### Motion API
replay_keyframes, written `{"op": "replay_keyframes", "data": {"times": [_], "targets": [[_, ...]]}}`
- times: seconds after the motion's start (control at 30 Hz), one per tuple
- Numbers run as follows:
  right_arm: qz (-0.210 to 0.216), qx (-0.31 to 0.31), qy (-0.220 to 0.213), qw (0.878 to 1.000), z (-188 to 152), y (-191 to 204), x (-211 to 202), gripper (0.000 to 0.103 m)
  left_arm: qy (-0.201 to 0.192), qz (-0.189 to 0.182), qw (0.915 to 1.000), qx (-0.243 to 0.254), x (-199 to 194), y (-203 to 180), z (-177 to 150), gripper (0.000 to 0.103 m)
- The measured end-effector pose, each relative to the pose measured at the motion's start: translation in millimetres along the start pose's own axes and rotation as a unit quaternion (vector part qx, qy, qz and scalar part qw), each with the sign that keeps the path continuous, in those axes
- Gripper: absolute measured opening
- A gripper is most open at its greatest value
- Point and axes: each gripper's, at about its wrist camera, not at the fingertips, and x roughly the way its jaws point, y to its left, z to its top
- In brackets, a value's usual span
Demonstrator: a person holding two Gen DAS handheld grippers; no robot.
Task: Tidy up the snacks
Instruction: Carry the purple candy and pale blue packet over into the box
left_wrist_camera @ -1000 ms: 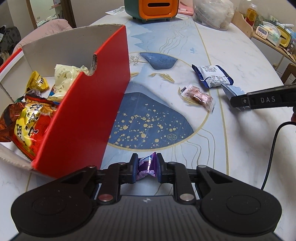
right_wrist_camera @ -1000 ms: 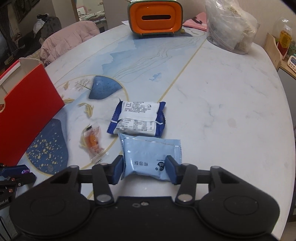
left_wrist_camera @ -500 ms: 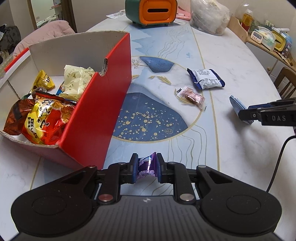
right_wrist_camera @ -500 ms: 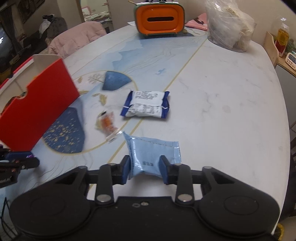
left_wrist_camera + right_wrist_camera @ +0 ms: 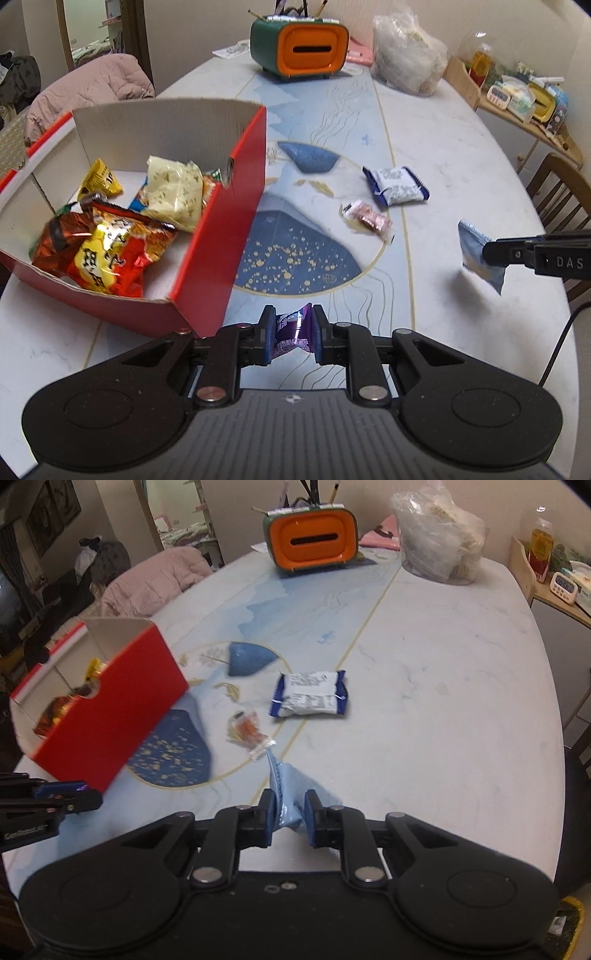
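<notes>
My left gripper point(image 5: 293, 336) is shut on a small purple candy wrapper point(image 5: 291, 332), held above the table just right of the red cardboard box point(image 5: 221, 236). The box holds several snack bags, among them a red-yellow bag point(image 5: 110, 262) and a pale yellow bag point(image 5: 173, 192). My right gripper point(image 5: 290, 819) is shut on a light blue packet point(image 5: 286, 786), squeezed and lifted off the table; that packet point(image 5: 476, 254) also shows at the right of the left wrist view. A blue-and-white packet point(image 5: 310, 698) and a small clear-wrapped orange candy point(image 5: 247, 731) lie on the table.
An orange and green tissue box point(image 5: 299, 50) and a clear plastic bag point(image 5: 406, 66) stand at the table's far end. A pink-covered chair point(image 5: 92, 88) is at the left, a wooden chair point(image 5: 557, 192) and a cluttered shelf point(image 5: 517, 96) at the right.
The right gripper closed on the light blue packet, crumpling it, and lifted it off the table. Both grippers rose; the red box's inside is more in view in the left wrist view.
</notes>
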Motion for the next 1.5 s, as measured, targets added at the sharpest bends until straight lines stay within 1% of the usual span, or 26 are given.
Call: {"op": "replay_keyframes", "data": {"times": [0.2,0.47,0.6,0.73,0.93,1.17,1.3,1.5], "targets": [[0.014,0.006,-0.022,1.0,2,23,-27,0.013,-0.008,-0.024,0.9997,-0.003,-23,10,3,0.019],[0.022,0.007,-0.047,0.999,13,59,-52,0.013,-0.026,-0.052,0.9983,0.002,-57,31,13,0.019],[0.025,0.001,-0.06,0.998,23,80,-58,0.013,-0.044,-0.051,0.9977,0.007,-72,48,22,0.019],[0.03,-0.008,-0.072,0.997,37,104,-58,0.013,-0.059,-0.045,0.9973,0.004,-82,73,35,0.019],[0.041,-0.03,-0.091,0.995,64,147,-51,0.013,-0.078,-0.026,0.9966,-0.003,-89,116,56,0.019],[0.056,-0.048,-0.099,0.992,96,196,-27,0.013,-0.086,-0.01,0.9962,0.001,-85,163,75,0.019],[0.058,-0.056,-0.096,0.992,108,219,-8,0.013,-0.078,-0.003,0.997,-0.002,-74,189,86,0.019],[0.054,-0.061,-0.086,0.993,115,243,19,0.013,-0.061,0.009,0.9981,0.001,-52,221,95,0.019]]}}
